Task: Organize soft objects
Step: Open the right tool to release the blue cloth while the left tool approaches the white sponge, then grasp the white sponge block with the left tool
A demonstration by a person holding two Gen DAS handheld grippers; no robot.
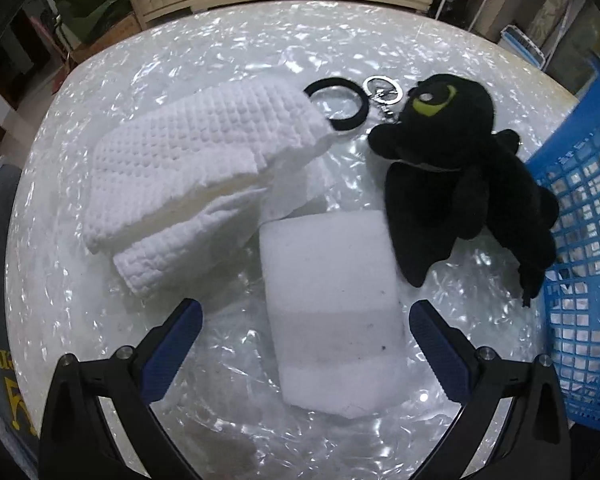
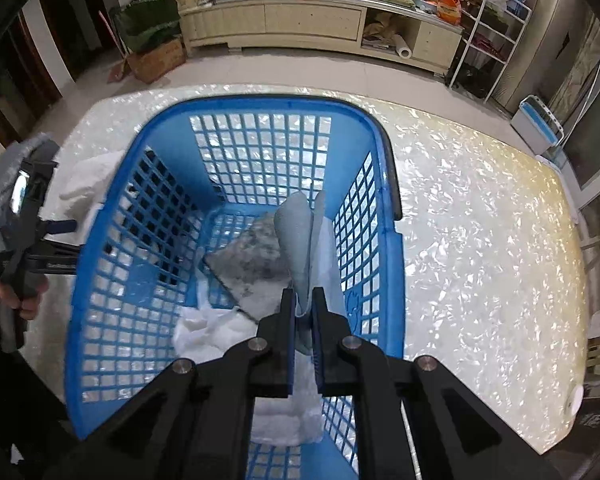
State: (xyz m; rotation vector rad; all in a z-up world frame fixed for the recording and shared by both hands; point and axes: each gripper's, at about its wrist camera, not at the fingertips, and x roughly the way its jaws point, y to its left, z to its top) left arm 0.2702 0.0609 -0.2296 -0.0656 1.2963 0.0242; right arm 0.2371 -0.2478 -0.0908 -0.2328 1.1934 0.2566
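In the left wrist view my left gripper (image 1: 305, 316) is open, its jaws on either side of a white sponge block (image 1: 332, 304) on the table. A folded white waffle towel (image 1: 180, 176) lies to the left, a black plush toy (image 1: 460, 172) with a green eye to the right, and a black hair band (image 1: 350, 106) and key rings (image 1: 384, 90) behind. In the right wrist view my right gripper (image 2: 304, 300) is shut on a grey-blue cloth (image 2: 298, 232), held over the blue basket (image 2: 112, 280). A mottled grey cloth (image 2: 252, 258) and white soft items (image 2: 216, 328) lie inside the basket.
The blue basket (image 1: 580, 280) stands at the right edge of the left wrist view, touching the plush toy. The pearly white table (image 2: 480, 240) extends right of the basket. The other hand-held gripper (image 2: 24, 232) shows at the far left of the right wrist view.
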